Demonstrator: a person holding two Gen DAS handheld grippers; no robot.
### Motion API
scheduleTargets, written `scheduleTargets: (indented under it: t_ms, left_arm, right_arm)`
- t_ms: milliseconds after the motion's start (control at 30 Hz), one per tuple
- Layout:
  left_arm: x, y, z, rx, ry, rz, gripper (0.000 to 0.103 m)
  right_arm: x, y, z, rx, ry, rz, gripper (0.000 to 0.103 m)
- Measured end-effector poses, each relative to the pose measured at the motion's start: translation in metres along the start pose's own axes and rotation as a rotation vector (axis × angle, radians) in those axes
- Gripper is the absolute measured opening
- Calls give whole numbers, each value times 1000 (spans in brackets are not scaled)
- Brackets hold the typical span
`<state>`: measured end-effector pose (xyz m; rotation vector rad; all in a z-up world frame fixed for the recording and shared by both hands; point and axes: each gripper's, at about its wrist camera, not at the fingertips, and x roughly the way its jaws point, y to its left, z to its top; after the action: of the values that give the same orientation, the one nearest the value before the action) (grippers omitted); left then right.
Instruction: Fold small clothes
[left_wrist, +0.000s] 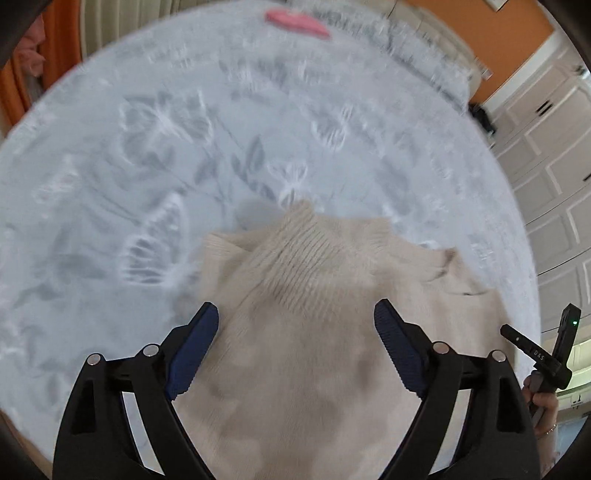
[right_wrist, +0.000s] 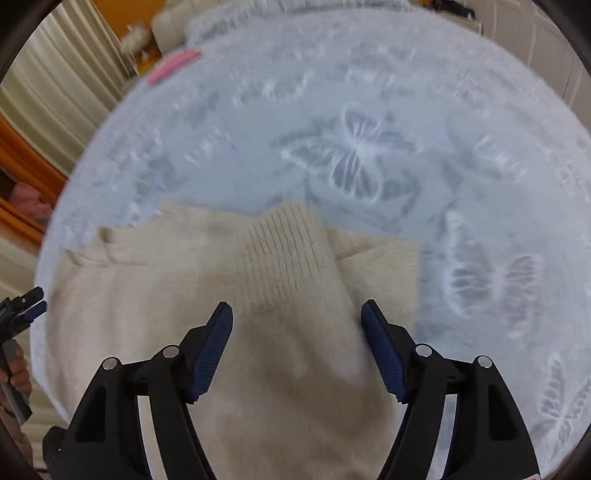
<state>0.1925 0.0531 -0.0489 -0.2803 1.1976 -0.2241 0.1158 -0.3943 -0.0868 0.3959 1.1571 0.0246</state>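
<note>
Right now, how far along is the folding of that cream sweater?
Partly done: both ribbed sleeves of the cream sweater already lie folded over its body. Nothing is in hand; the left gripper and right gripper are open above it. Folding the body remains.

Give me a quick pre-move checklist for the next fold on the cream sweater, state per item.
1. Left gripper released: ok, jaws apart, nothing pinched between the pads.
2. Right gripper released: ok, jaws apart above the knit, not clamping it.
3. Cream sweater lying on the blue butterfly blanket: ok.
4. Sleeves folded in: ok, a ribbed cuff lies across the body in each wrist view.
5. Fold path free: ok, the pink item sits at the far edge of the blanket, well clear.
6. Lower hem position: cannot tell, it falls below both views.
</note>
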Motion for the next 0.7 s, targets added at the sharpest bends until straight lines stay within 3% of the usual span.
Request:
scheduleTargets:
  t_ms: [33,100,133,167,233,300,367,400,433,500,533,600,667,700]
  left_arm:
    - [13,-1,1,10,11,7,65]
    - [21,1,2,21,13,75,12]
    - [14,6,4,4,-13,57,10]
    - [-1,13,6,-41,-65,-13,7]
    - [-23,20,11,-70,-139,-19,7]
    - [-21,25,14,-72,-133,2,7]
    - [0,30,14,-80,-89,49,8]
    - [9,33,12,-83,-68,55,10]
    - [18,35,9,-95,-54,64,11]
    - [12,35,5,-125,-97,53,16]
    - [4,34,4,-140,-109,47,21]
    - [-11,26,1,-145,-134,82,44]
    - [-36,9,-4,-115,-205,111,51]
    - [-43,-3,-8,-93,-230,108,52]
  right_arm:
    - [-2,2,1,3,-7,33,9]
    - [-33,5,1,15,-121,82,10]
    - [-53,6,2,21,-183,115,10]
    - [-68,5,3,29,-230,138,10]
    - [-81,-4,6,57,-295,169,10]
    - [-51,-19,10,85,-236,97,11]
    - [3,-37,8,139,-84,55,13]
    - [13,-41,5,151,-72,54,13]
    - [6,-41,4,160,-107,60,14]
    - [-21,-39,2,201,-179,47,25]
    - [-39,-35,-1,205,-239,45,25]
    - [-67,-24,-8,186,-306,74,25]
    - [-83,-10,-16,181,-333,132,24]
    - [-81,4,-18,170,-315,161,19]
